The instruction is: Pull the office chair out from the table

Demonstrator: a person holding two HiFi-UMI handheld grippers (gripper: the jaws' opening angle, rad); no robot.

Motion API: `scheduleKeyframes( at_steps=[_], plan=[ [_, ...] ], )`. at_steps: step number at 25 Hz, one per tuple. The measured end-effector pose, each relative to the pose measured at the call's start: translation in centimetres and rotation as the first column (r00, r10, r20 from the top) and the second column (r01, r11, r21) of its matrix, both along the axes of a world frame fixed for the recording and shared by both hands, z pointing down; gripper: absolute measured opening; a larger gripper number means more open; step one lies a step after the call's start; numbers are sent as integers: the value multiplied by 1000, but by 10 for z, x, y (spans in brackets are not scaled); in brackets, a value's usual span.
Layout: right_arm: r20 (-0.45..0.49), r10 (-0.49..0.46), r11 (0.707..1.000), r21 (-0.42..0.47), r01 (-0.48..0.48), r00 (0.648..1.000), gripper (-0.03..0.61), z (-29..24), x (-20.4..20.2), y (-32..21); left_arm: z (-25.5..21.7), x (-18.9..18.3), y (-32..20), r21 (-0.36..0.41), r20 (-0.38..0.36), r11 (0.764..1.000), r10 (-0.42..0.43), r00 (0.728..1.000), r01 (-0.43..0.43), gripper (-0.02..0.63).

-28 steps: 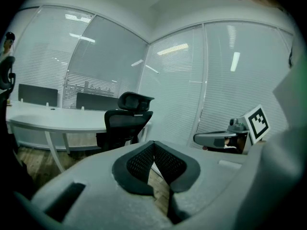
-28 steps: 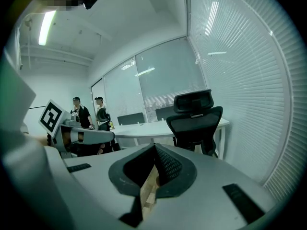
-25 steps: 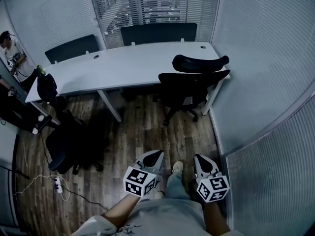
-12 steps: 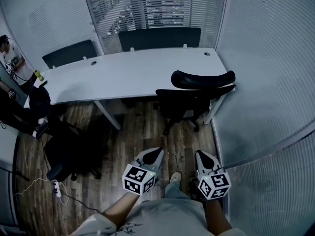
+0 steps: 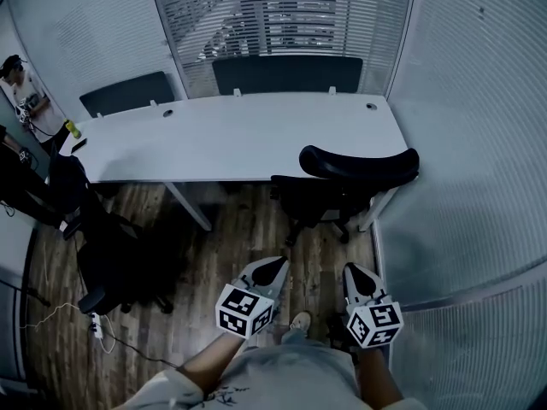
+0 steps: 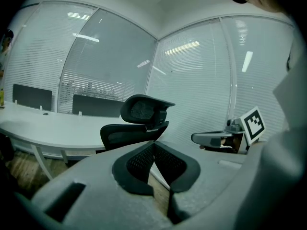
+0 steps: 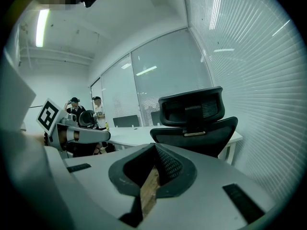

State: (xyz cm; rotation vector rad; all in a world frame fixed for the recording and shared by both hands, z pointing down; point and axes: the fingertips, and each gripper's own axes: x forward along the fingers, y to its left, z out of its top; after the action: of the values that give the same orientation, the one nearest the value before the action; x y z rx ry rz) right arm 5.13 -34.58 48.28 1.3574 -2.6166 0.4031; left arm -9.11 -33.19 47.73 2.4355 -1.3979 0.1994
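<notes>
The black office chair (image 5: 342,190), mesh-backed with a headrest (image 5: 359,162), stands tucked in at the right end of the white table (image 5: 231,135). Both grippers are held low in front of me above the wooden floor, well short of the chair. The left gripper (image 5: 270,269) is shut with nothing in it, and the right gripper (image 5: 356,276) is the same. In the left gripper view the chair (image 6: 136,126) is ahead beyond the closed tips of the left gripper (image 6: 154,143). In the right gripper view the chair (image 7: 194,126) fills the middle beyond the right gripper (image 7: 155,146).
A second black chair (image 5: 111,254) stands off the table's left end. A power strip (image 5: 96,323) with a cable lies on the floor. A glass wall with blinds (image 5: 466,186) runs close along the right. A person (image 5: 17,88) stands at the far left.
The whole view has moved toward the table, so the chair and table sit nearer and more centred. Both grippers travelled forward with me, still shut.
</notes>
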Motion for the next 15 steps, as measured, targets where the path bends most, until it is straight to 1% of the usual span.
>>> scheduleKeyframes(
  at_steps=[9,15],
  plan=[
    [-11,-20,1000,12,20,1000,8,-2,15,-51,-4,13,-50,23,-1,1000,-22,1000,22,11],
    [-6,-16,1000,6,16,1000,8,-1,19,-62,-3,13,-57,16,0,999,-39,999,39,11]
  ],
)
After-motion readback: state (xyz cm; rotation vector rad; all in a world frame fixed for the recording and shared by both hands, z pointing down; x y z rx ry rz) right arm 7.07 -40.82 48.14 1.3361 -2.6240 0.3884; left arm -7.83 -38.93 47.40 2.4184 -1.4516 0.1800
